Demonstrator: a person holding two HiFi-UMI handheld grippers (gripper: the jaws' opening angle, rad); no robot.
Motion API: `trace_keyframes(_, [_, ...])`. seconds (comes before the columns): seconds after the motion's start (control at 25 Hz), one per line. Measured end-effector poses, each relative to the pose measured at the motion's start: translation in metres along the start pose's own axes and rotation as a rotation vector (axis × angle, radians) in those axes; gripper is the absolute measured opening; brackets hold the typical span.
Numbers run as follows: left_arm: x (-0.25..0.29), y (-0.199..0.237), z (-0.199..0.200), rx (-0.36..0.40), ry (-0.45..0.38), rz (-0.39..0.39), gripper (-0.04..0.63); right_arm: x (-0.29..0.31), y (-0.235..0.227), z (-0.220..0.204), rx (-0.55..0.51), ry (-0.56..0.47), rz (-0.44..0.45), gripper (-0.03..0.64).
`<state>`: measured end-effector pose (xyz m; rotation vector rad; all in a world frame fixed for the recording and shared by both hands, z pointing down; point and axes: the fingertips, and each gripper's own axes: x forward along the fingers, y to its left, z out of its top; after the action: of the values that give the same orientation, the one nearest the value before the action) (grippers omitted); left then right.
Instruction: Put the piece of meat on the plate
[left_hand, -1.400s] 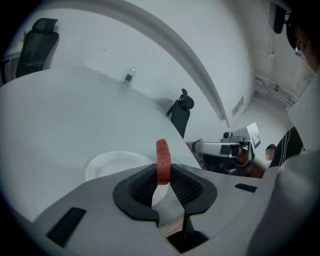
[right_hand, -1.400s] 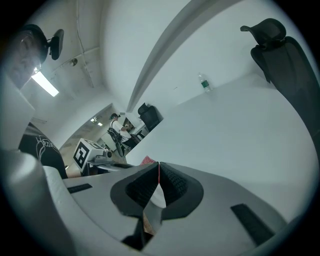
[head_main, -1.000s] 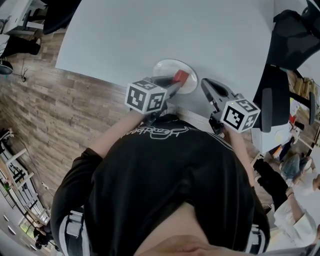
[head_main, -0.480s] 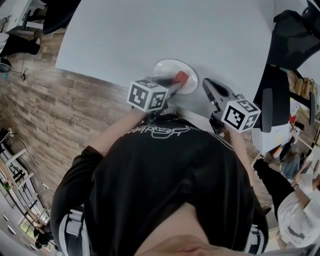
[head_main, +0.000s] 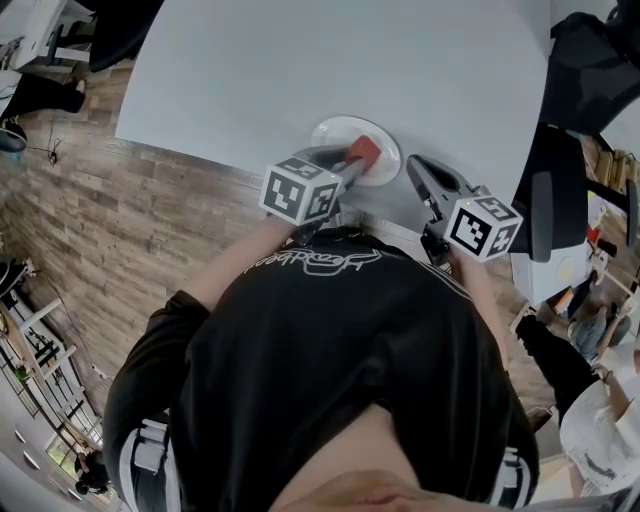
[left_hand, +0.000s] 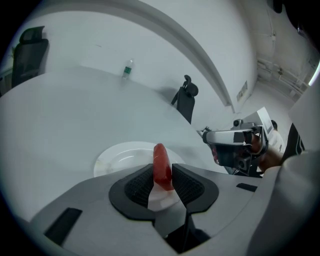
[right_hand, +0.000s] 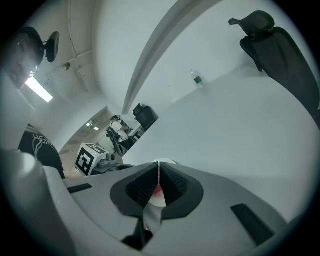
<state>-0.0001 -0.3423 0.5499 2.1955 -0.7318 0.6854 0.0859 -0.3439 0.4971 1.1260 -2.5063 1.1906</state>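
A person in a black shirt leans over a pale grey desk (head_main: 300, 70), holding a set of tongs in each hand. The left tongs (head_main: 356, 160) reach over a white plate (head_main: 335, 130) near the desk's near edge, with a red piece of meat (head_main: 363, 151) at their tip. In the left gripper view the piece of meat (left_hand: 161, 167) stands on end between the two black pads. Its long axis runs up the picture, in line with the tongs. Its rounded end pokes out past the pad tips and its lower end sits down in the gap. The left tongs (left_hand: 161, 174) are opening, and both pads look to be in contact with the meat's sides. The plate (left_hand: 107, 160) lies directly behind and below the meat; whether the meat touches it cannot be told. The right tongs (head_main: 415, 166) hover just beside the plate, to its right in the head view. They are pointed towards it and closed to a thin slit with nothing in their grip (right_hand: 159, 175).
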Motion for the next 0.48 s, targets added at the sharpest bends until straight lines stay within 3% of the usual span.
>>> trace_keyframes(0.16, [-0.002,0.008,-0.001,0.013,0.000,0.037,0.129,0.000,0.000,0.001,0.000,-0.001,0.000,0.012])
trace_keyframes(0.48, [-0.005,0.022,-0.007,-0.049,-0.002,0.060,0.163,0.001,0.005,0.004,-0.012,-0.005,0.002,0.012])
